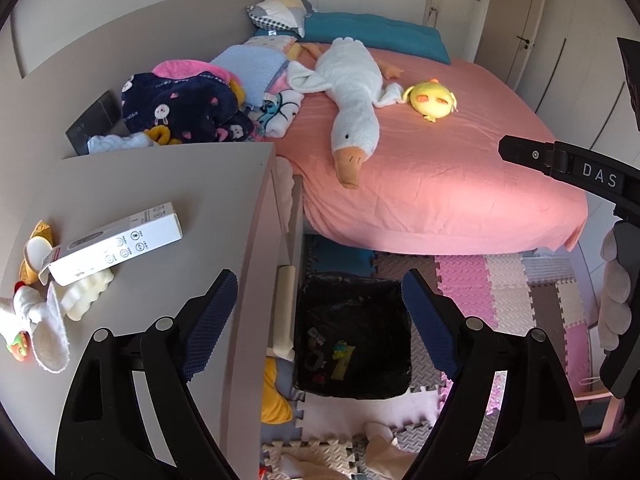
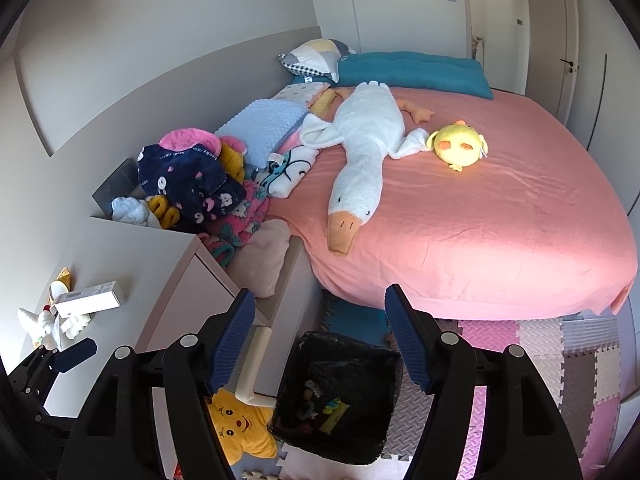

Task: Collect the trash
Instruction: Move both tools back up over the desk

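- Both tools are empty. Your left hand-held gripper point(image 1: 316, 308) has its jaws spread wide with nothing between them, and your right hand-held gripper point(image 2: 320, 332) is wide apart and empty as well.
- Both hang above the black-lined trash bin point(image 1: 354, 336), which stands on the foam floor mat point(image 1: 508, 284), between the bench and the bed point(image 1: 440, 168). Some small pieces, one yellow-green, already lie at its bottom.
- So I judge you are between two pieces: nothing is carried, and the next trash must be chosen.
- The nearest candidate is the white carton box point(image 1: 116, 242) on the bench point(image 1: 160, 184), to the left of your left tool. One end flap looks open, and it rests partly on a ribbed white piece point(image 1: 86, 294) and a yellow-and-white item point(image 1: 36, 254). Whether those are trash I cannot tell.
- A white cloth thing point(image 1: 28, 328) with a small colourful toy lies at the near left edge of the bench; it looks like a plaything, so better to leave it.
- For the next move, bring the left tool to the left over the bench, turn the jaws across the narrow width of the box, and close on its middle. The carton is light and probably hollow, so it may crush or slip.
- The goose plush point(image 1: 352, 92) and the yellow chick plush point(image 1: 432, 98) on the bed are not trash.
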Tool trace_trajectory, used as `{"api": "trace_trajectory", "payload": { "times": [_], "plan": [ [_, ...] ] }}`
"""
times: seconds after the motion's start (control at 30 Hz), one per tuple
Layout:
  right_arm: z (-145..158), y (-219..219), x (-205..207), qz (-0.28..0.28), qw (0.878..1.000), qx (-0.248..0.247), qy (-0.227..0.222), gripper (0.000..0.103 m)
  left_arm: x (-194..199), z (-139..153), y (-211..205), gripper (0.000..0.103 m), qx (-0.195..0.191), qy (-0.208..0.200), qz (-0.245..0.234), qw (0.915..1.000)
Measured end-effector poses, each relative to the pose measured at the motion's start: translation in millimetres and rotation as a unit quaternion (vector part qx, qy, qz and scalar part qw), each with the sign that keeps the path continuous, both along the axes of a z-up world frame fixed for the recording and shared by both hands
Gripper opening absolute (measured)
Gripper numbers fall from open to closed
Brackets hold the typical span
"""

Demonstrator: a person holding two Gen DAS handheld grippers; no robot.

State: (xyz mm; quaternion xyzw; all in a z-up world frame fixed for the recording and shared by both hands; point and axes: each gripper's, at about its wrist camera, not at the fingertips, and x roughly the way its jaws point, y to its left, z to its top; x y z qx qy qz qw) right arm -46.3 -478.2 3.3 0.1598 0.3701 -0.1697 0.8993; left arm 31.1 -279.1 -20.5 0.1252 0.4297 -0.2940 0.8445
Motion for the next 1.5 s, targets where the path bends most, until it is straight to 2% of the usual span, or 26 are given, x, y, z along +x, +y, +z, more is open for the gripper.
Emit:
{"api": "trace_trajectory", "payload": {
  "times": [0.33,0.63,1.17,1.5],
  "plan": [
    [-2.4,39.0,20.8,0.036,0.999,0.004,0.003,0.068,7.3,1.9,42.2,0.082,0.005,0.000,0.039,0.9992],
    [-8.7,88.8,45.4,0.098,0.995,0.004,0.011,0.068,14.7,1.7,91.4,0.082,0.009,0.005,0.093,0.9956],
    [-19.4,174.2,89.6,0.195,0.980,0.005,0.030,0.068,21.8,2.1,185.6,0.082,0.017,0.015,0.195,0.9806],
    [-27.4,222.9,112.8,0.269,0.961,-0.025,0.056,0.068,32.4,2.6,229.3,0.082,0.012,0.021,0.248,0.9685]
  ]
}}
